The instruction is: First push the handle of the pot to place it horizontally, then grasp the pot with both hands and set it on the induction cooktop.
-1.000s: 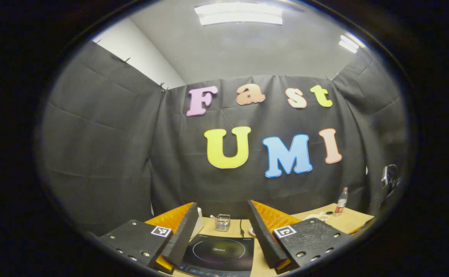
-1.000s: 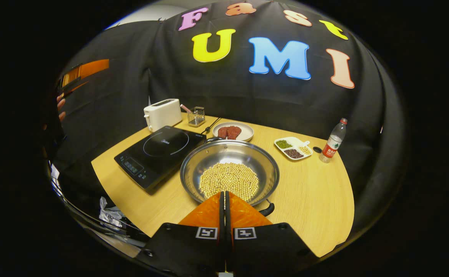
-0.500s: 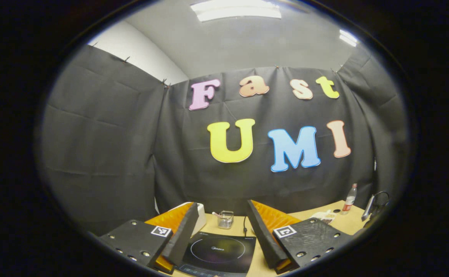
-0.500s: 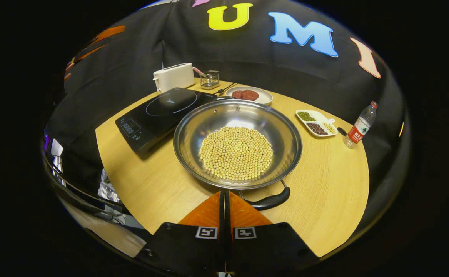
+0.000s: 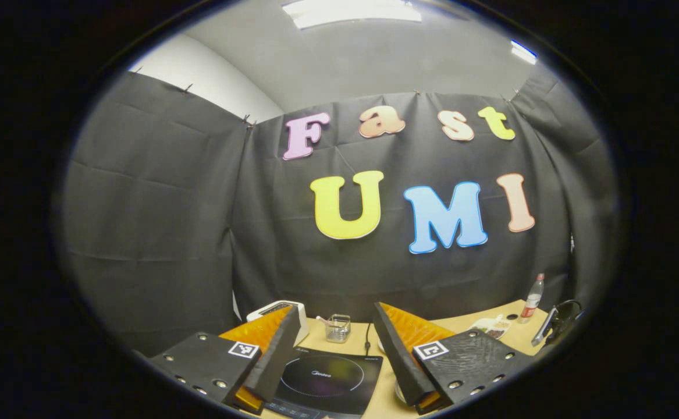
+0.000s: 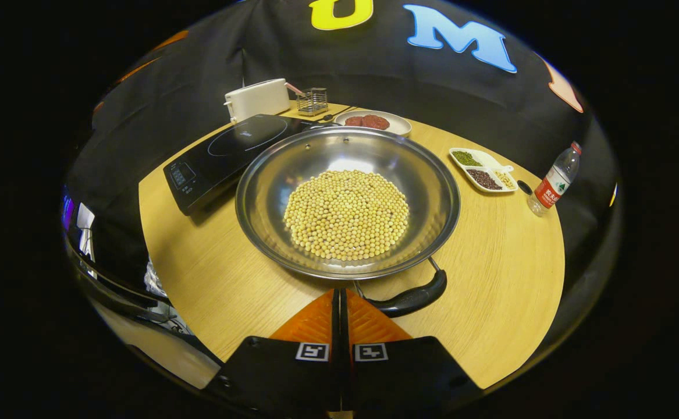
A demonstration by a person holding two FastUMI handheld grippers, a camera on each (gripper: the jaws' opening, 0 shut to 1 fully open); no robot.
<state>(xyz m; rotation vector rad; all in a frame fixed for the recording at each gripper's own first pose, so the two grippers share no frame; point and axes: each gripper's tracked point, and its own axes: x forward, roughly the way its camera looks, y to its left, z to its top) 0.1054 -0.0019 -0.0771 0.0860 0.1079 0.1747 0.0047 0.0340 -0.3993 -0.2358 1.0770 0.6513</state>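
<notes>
1. Fingers of your right gripper are pressed together with nothing between them, hanging just in front of the pot's near rim.
2. Your left gripper has its two fingers spread wide and empty, held above the induction cooktop and pointed mostly at the booth wall.
3. You have one pot, a wide steel pan on the tabletop, with one heap of pale beans in its middle.
4. Its one dark handle that shows plainly sticks out at the near right of the rim, slanting across the tabletop, just right of your closed fingertips.
5. One induction cooktop sits to the left of the pot, its near corner tucked close to the pot's rim; the pot is not on it.
6. Behind it you have one white toaster and one small wire basket.
7. One plate with two reddish pieces lies behind the pot.
8. One divided dish with three fillings and one water bottle stand to the right.
</notes>
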